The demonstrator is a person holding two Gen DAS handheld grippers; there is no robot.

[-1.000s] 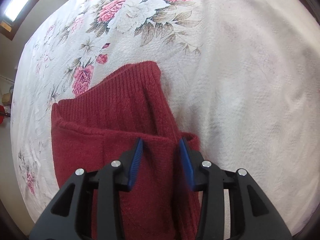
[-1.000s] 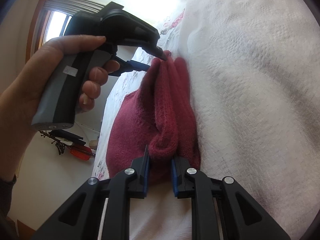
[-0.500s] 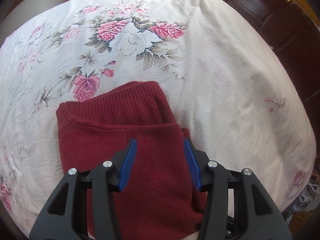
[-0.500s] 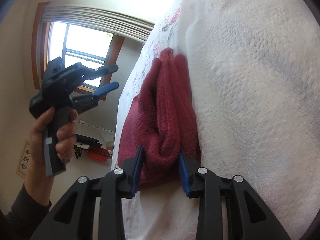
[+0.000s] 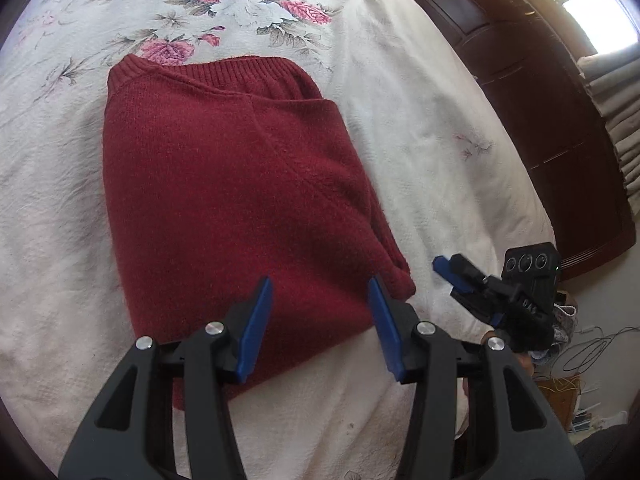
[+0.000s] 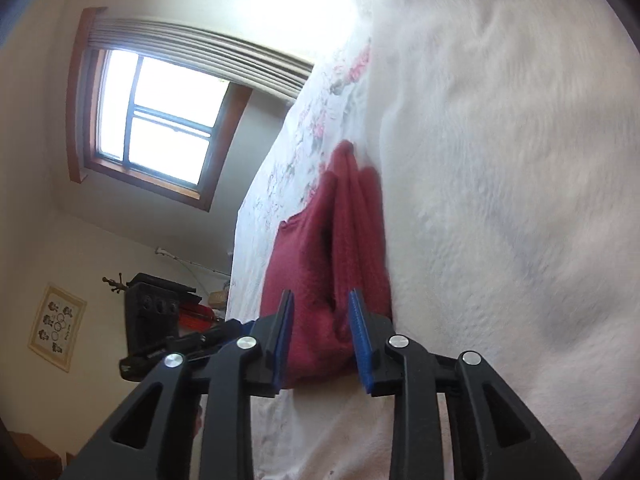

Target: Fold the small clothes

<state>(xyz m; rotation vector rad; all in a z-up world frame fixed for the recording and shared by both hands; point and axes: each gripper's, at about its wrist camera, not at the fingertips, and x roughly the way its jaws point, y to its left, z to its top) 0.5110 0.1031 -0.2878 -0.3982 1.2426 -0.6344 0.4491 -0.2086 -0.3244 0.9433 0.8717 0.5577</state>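
One red knit garment (image 5: 240, 200), folded, lies flat on floral bedspread (image 5: 60, 200), filling centre of left wrist view. Left gripper (image 5: 320, 320) at lower centre, jaws spread, empty, tips over garment's near edge. Right gripper (image 5: 472, 280) at right of frame, beside garment corner. Right wrist view: window (image 6: 160, 120) upper left; right gripper (image 6: 320, 336) lower centre, jaws spread, flanking folded garment edge (image 6: 344, 240), not pinching.

The bed (image 5: 400, 120) is viewed steeply from above and near by the left wrist camera. It (image 6: 500, 160) is skimmed low and sideways by the right. The red sweater (image 5: 224, 200) (image 6: 312, 264) is shared by both.
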